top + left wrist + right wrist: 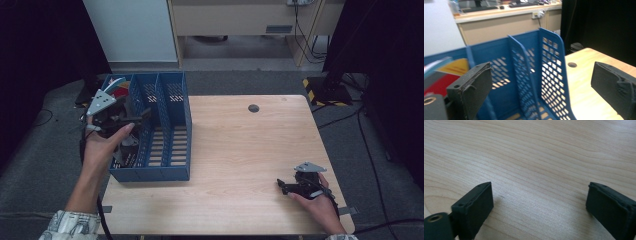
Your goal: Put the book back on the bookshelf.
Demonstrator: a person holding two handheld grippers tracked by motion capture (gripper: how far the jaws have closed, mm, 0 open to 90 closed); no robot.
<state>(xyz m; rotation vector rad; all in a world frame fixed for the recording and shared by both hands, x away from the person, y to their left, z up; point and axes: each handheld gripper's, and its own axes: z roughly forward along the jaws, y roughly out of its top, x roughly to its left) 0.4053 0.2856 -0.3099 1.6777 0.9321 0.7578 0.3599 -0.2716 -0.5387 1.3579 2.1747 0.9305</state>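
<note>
A blue slotted file rack (165,130) stands on the left part of the wooden table (240,150). Books or folders with red, yellow and teal covers (119,89) lean in its leftmost slot. My left gripper (142,116) hovers over the rack's left side, held in a hand, its jaws wide apart with nothing between them. In the left gripper view the rack's perforated dividers (524,75) stand between the open jaws, and the coloured covers (444,72) show at the left. My right gripper (281,186) rests low at the table's near right, open over bare wood (539,170).
A round cable hole (253,108) marks the table's far edge. Beyond the table stand a white cabinet (130,30), a wooden desk (240,20) and trailing cables (310,45). A black and yellow striped base (325,90) sits on the grey floor at the right.
</note>
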